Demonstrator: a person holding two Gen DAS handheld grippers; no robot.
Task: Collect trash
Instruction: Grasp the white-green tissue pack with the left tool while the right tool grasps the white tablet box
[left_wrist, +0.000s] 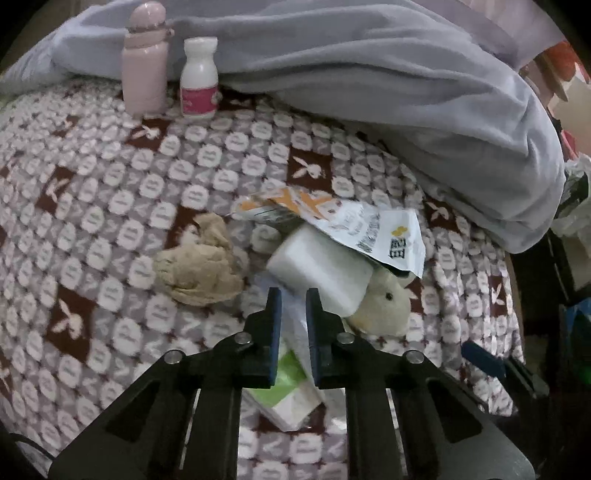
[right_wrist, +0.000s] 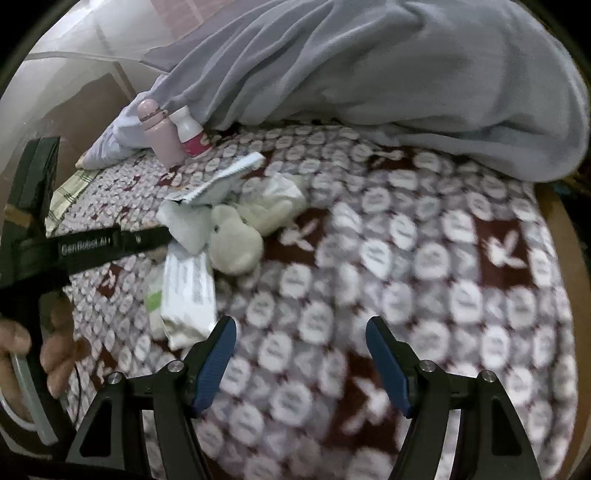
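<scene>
Left claw (left_wrist: 293, 299): pinched narrow on a thin clear plastic wrapper (left_wrist: 295, 328), lifting it off the heap.
Right claw (right_wrist: 301, 328): half open over bare bedspread (right_wrist: 424, 258), holding nothing, likely free for the next grab.
Trash: printed packet (left_wrist: 354, 229) draped over a white block (left_wrist: 317, 269), tan crumpled tissue (left_wrist: 199, 262) left of them, mid-bed.
Far side: pink flask (left_wrist: 144, 62) and white bottle (left_wrist: 198, 79) upright, probably keepers.

Left tool (left_wrist: 293, 299), right tool (right_wrist: 301, 332): black frames, blue ribbed pads, silver screws.

Blanket (left_wrist: 110, 206) maroon, white rabbit motifs; bottle (left_wrist: 144, 62) pink; quilt (left_wrist: 369, 74) grey-blue.
</scene>
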